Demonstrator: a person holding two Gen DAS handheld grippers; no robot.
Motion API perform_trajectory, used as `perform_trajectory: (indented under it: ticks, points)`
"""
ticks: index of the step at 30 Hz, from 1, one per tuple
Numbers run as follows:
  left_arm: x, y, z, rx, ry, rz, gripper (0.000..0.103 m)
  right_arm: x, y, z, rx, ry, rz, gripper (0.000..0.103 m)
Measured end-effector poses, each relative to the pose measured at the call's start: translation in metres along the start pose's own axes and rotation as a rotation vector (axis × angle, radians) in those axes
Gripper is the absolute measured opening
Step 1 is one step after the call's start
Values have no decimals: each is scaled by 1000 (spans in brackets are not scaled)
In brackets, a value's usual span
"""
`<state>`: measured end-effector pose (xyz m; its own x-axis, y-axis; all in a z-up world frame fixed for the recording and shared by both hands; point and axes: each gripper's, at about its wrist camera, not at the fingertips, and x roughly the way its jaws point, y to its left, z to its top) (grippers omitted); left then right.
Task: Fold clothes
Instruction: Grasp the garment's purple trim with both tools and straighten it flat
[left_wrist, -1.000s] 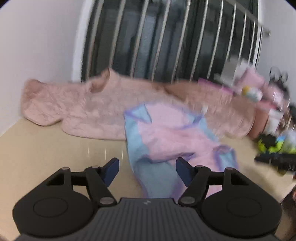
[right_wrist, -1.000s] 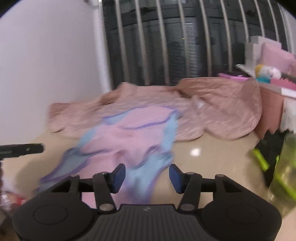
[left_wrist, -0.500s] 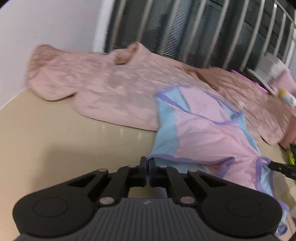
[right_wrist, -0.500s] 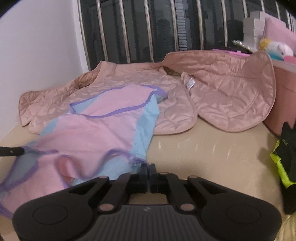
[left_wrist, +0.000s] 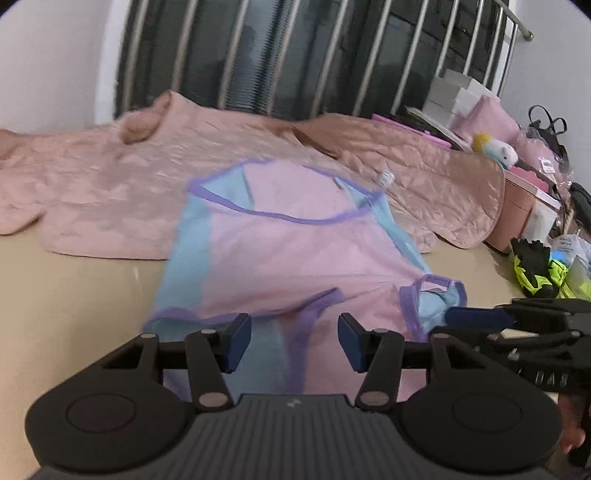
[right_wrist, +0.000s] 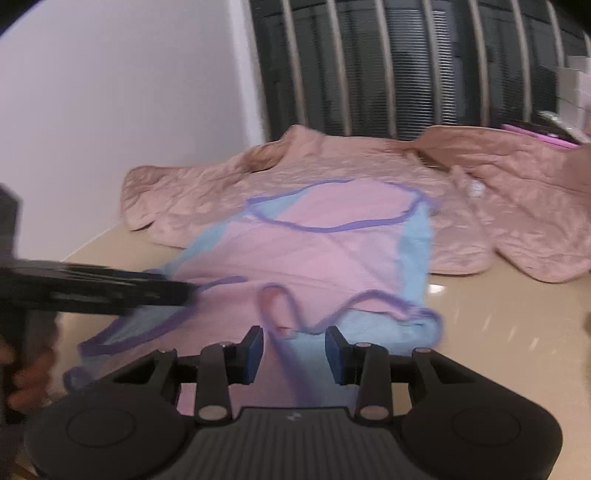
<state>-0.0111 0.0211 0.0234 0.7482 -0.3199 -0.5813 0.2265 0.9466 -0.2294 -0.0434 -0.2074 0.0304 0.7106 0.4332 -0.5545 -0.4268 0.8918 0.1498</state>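
I have the pink and blue top (left_wrist: 295, 251) lying flat on the beige surface (left_wrist: 66, 295), its far part resting over the quilted pink jacket (left_wrist: 110, 184) that sprawls from about 9 to 2 o'clock behind it. The purple-trimmed edge nearest me runs straight across in front of both tools.

My left tool (left_wrist: 294, 341) is spread and opening further; the cloth lies under and between the jaws, but the blue pads (left_wrist: 238, 341) do not press on it. My right tool (right_wrist: 294, 354) is likewise parted and opening, with a loop of purple trim (right_wrist: 277, 306) rising just ahead at 12 o'clock, and nothing pinched. In the left view the right tool comes in from 3 o'clock, so the two sit close side by side at the near edge.

I judge the step as taking a fresh hold on the near edge for a fold. To do it well I want each tool on a separate corner, well apart, not both crowded at the middle. I should pinch both layers at the trim, since the thin fabric will likely slip or bunch. Lifting evenly should keep the fold line straight. I also want to avoid catching the jacket underneath at 12 o'clock.
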Motion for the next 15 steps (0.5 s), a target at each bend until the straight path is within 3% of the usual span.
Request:
perform_trajectory:
  ticks: [4,7,8,10,15]
  points:
    - [19,18,9,-126,47,-103,56,14,-2,6,40,7,57,36]
    - [28,28,13,-171,84,-156,52,21,-8,8,68,21,119,35]
    - [28,31,14,-186,100,-170,48,23,-8,8,73,23,126,35]
    - [29,33,15,-207,131,-189,7,27,-10,9,84,27,141,16]
    - [22,42,9,-249,107,-196,5,28,-16,5,133,2,155,5]
